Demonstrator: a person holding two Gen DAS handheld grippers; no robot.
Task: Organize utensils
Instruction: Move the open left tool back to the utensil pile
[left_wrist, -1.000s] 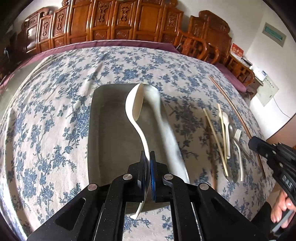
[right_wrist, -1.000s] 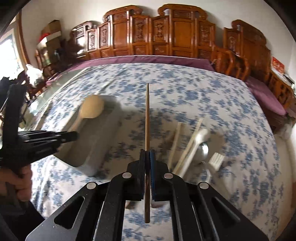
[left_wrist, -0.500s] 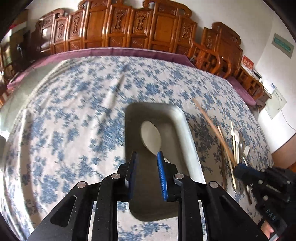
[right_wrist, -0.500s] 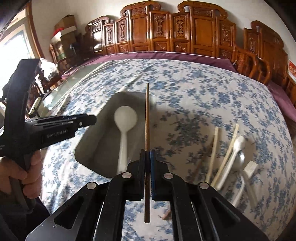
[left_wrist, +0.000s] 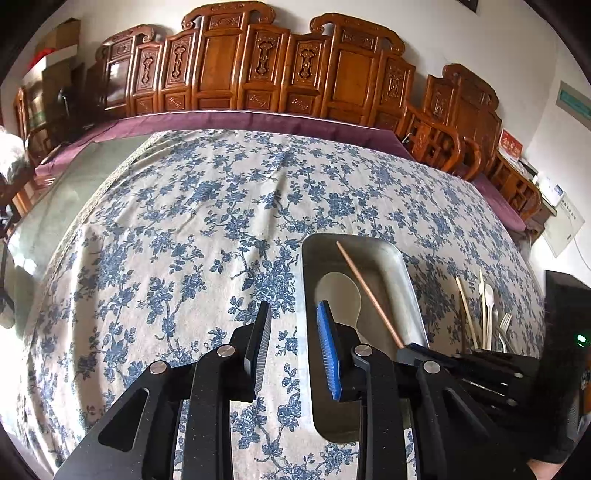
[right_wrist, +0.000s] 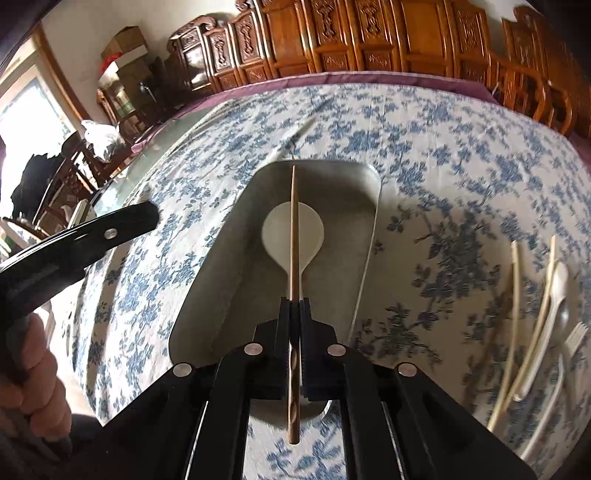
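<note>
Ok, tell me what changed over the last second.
The left gripper let go of the white spoon, which now lies in the metal tray; its jaws have just been opening, nothing between them. The right gripper carried its brown chopstick over the tray. The other utensils stayed on the tablecloth.

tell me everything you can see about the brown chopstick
The brown chopstick is a thin, straight stick that looks like wood, with a twisted pattern near its thick end. The right tool is shut on it, the thick end jutting out behind the pads. Its slim end points out over the grey tray, crossing above the white spoon that lies inside. Whether its tip touches the tray cannot be told.
</note>
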